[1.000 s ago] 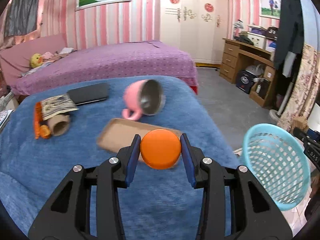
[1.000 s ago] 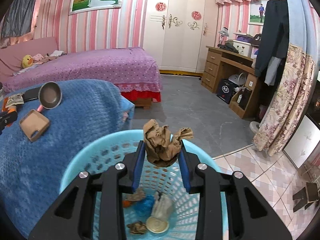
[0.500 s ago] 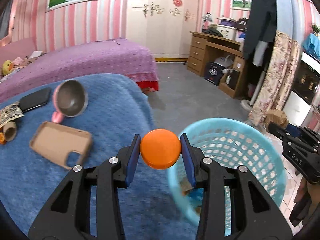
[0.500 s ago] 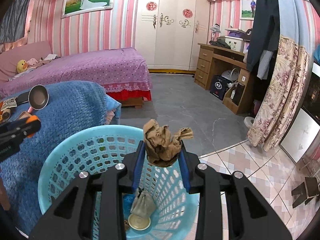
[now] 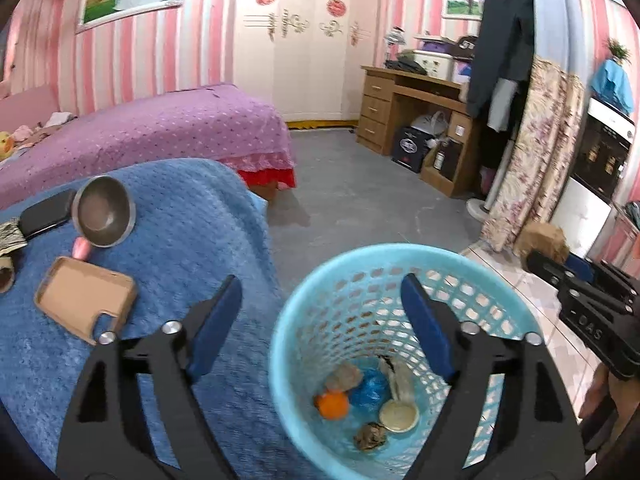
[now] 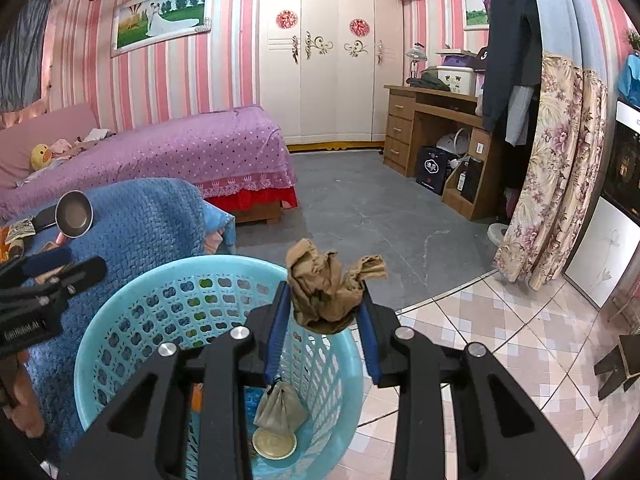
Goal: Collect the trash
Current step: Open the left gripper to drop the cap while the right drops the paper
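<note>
My left gripper [image 5: 320, 312] is open and empty above the light blue mesh basket [image 5: 348, 276]. An orange ball [image 5: 331, 405] lies at the basket's bottom with a blue wrapper [image 5: 369, 388], a round lid [image 5: 399, 416] and crumpled scraps. My right gripper [image 6: 325, 312] is shut on a crumpled brown paper wad [image 6: 326, 292], held over the near right rim of the basket [image 6: 132, 304]. The right gripper also shows at the right edge of the left wrist view [image 5: 556, 268].
A table under a blue blanket [image 5: 192, 232] stands left of the basket, carrying a tan phone case [image 5: 84, 300], a pink metal cup [image 5: 105, 212] lying on its side and a black phone [image 5: 44, 214]. A purple bed, a wooden desk and a floral curtain stand beyond.
My left gripper swung right from the table to over the basket, opened and let the orange ball fall in. My right gripper still holds the paper wad over the basket.
</note>
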The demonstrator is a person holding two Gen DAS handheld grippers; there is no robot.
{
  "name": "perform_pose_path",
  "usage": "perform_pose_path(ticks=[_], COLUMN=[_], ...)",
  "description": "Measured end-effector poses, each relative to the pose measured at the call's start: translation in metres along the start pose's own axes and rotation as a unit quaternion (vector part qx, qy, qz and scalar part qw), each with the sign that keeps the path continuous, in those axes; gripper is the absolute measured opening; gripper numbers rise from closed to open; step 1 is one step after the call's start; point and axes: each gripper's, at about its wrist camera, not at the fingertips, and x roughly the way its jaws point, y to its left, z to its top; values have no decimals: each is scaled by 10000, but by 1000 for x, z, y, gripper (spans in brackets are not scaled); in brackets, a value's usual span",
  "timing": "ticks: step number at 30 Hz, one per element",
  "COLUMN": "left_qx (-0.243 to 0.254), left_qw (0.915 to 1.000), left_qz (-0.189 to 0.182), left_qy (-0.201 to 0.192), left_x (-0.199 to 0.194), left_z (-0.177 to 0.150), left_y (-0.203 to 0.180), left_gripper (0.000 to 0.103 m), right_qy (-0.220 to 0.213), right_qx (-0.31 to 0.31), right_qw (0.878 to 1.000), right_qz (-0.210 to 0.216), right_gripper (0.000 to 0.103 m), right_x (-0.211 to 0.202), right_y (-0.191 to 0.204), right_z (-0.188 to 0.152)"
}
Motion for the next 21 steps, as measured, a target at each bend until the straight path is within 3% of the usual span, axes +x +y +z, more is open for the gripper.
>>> perform_pose_path(ticks=[6,16,17,21], left_qx=[-196,-330,-337,-386], left_qw=[9987,9954,9952,9938], left_qz=[454,826,845,968], left_qy=[-138,-351,-354,-386], left_x=[-15,-49,-51,-64], left_z=[8,13,13,11], left_y=[42,85,87,110], left_gripper=[91,96,96,97], right_qy=[-29,-73,-65,-119], right_qx=[-10,-113,-135,-239], right_qw=[10000,9998,9997,9995], right_qz=[73,175,175,150], right_gripper=[33,37,39,66], right_x=[0,-3,-2,-5], right_y=[8,36,40,55], right_z=[1,4,5,7])
